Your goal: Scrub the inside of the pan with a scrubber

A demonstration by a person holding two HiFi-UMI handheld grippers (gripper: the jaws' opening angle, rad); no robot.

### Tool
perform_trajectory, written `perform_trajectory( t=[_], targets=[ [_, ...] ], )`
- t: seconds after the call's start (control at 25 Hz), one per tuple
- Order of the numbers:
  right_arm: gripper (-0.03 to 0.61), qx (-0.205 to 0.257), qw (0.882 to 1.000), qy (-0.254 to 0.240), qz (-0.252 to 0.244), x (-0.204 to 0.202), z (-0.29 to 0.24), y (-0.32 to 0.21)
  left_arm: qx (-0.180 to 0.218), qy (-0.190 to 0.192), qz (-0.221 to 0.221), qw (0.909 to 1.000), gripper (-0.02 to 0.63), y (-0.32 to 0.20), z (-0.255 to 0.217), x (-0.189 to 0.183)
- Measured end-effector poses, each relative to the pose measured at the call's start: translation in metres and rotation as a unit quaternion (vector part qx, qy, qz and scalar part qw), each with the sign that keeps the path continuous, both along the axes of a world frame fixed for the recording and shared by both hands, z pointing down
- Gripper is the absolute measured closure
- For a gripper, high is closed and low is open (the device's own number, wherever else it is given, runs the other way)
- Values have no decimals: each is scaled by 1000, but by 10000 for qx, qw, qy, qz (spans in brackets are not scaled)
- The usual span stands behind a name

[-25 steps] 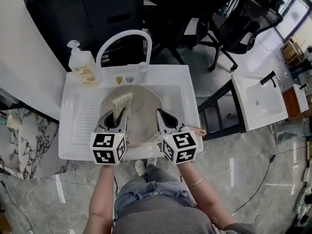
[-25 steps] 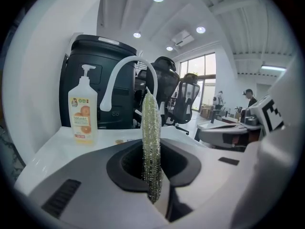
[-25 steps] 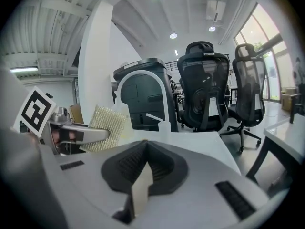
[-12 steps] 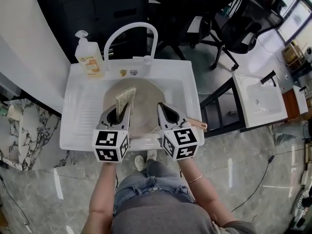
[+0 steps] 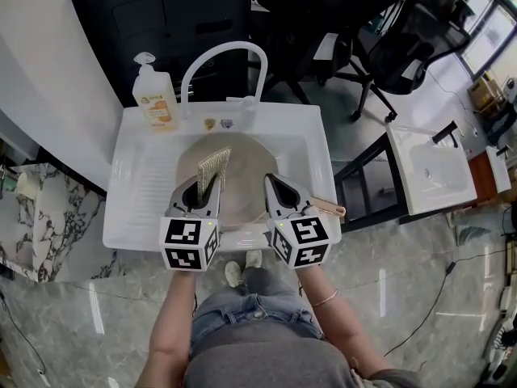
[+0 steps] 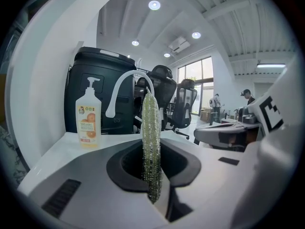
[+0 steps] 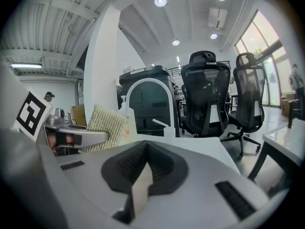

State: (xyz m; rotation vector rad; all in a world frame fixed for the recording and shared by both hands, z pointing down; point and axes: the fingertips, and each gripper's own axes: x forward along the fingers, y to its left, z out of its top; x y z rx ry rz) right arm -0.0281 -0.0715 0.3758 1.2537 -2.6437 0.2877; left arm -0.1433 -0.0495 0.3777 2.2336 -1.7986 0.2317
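From my feed, the left gripper (image 5: 202, 189) is clamped on the lower end of the flat, yellow-green woven scrubber pad (image 6: 150, 128), which stands upright on edge between the jaws and rises well past their tips. In the head view the scrubber hangs over the left half of the round, pale beige pan (image 5: 246, 164), which lies in the basin of the white moulded sink (image 5: 137, 184). I cannot tell whether the pad's far edge touches the pan's inner surface. The right gripper (image 5: 274, 187) sits just beside the left one, over the pan's right side, and its own view shows its jaws brought together at the tips with nothing held. Only a pale sliver shows through the slit behind the dark pads. The pan's copper-coloured handle (image 5: 329, 208) pokes out to the right from under that gripper, past the sink's right rim. A white arched faucet (image 5: 226, 55) curves over the back edge of the sink. A clear pump bottle of orange soap (image 5: 157, 102) stands on the sink's back left corner, well apart from both grippers. Beyond the sink I see a tall black cabinet (image 5: 186, 14) and black mesh office chairs (image 5: 404, 39). A second white basin (image 5: 428, 168) stands off to the right.
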Motion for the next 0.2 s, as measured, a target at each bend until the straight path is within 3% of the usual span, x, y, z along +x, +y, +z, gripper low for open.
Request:
perform_trajectory(
  t=[0.2],
  targets=[
    [571,100,9999,-11,-14,-4,-5,-3,172,-27,-28,9998,549,-4,-10,-4]
  ],
)
